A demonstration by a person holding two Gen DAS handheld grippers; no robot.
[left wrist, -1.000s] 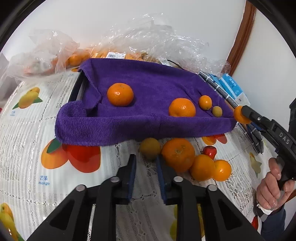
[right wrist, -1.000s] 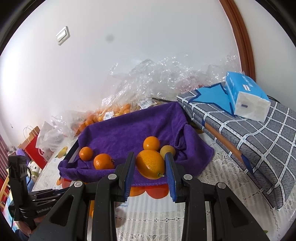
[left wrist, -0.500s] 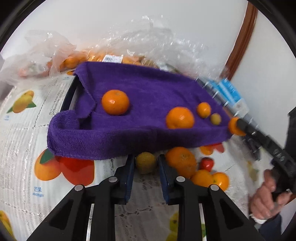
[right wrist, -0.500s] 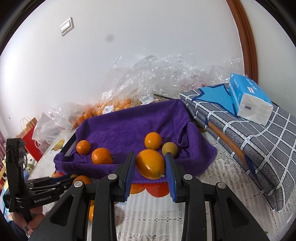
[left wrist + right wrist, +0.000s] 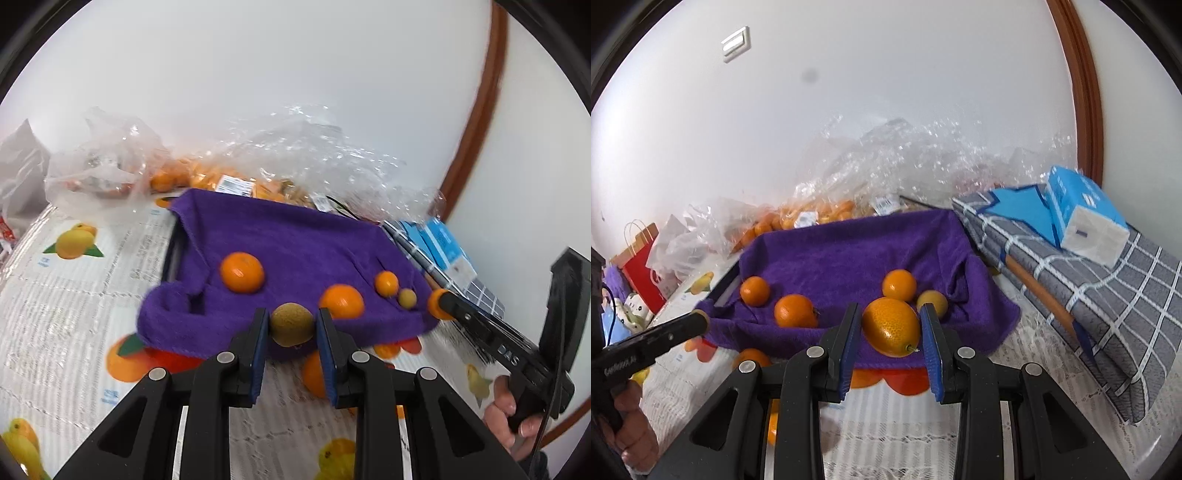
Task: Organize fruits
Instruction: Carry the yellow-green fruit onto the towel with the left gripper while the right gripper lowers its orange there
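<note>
My left gripper [image 5: 291,329] is shut on a small yellow-green fruit [image 5: 291,324] and holds it up in front of the near edge of the purple towel [image 5: 291,243]. My right gripper [image 5: 890,328] is shut on an orange [image 5: 892,326] and holds it just before the towel [image 5: 857,254], which lines a tray. On the towel lie three oranges [image 5: 242,272] [image 5: 341,301] [image 5: 386,283] and a small yellow-green fruit [image 5: 407,297]. More oranges [image 5: 314,373] lie on the tablecloth below my left fingers, partly hidden.
Clear plastic bags of oranges [image 5: 229,181] are piled behind the tray against the wall. A grey checked cushion [image 5: 1089,280] with a blue tissue pack [image 5: 1082,218] lies to the right. A red paper bag [image 5: 639,266] stands at the far left.
My left gripper closed on the yellow-green fruit on the tablecloth and lifted it up before the towel's edge. My right gripper kept its orange and moved slightly closer to the towel.
</note>
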